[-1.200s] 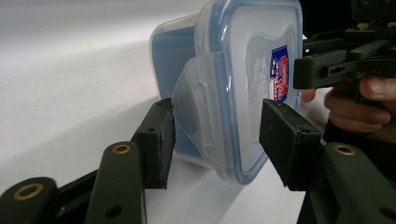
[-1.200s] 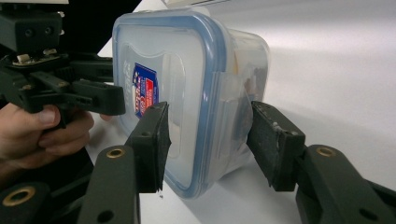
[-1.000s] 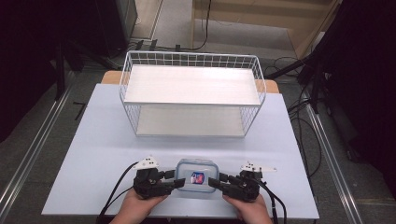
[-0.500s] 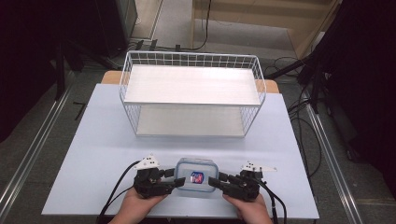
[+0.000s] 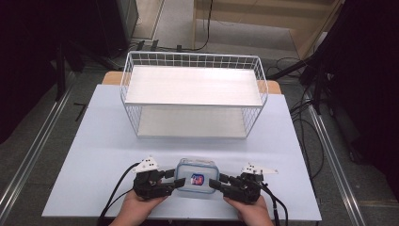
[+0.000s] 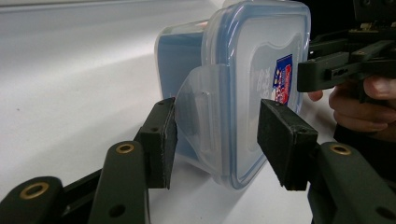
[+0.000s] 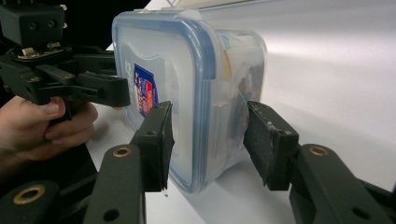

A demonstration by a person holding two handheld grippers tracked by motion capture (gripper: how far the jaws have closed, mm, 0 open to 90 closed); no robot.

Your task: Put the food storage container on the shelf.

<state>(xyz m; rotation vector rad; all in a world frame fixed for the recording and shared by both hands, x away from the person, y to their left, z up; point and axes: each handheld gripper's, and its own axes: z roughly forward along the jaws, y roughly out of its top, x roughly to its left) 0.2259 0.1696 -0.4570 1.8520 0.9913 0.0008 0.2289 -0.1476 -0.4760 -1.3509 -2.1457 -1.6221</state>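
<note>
At the desk's [image 5: 94, 141] near edge, both grippers' open fingers [image 6: 159, 140] bracket a lidded food container [image 5: 196, 175] (nothing clamped); closing evenly on opposite ends should keep it level.

The container lid [image 5: 197, 175] in front of me carries a red-and-blue sticker [image 7: 145, 90]; I cannot read its print.

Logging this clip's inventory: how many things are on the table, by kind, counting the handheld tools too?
Lidded plastic container: 1
White wire basket rack: 1
Handheld tools: 2, the left tool and the right tool, one at each end of the container
Total: 4
</note>
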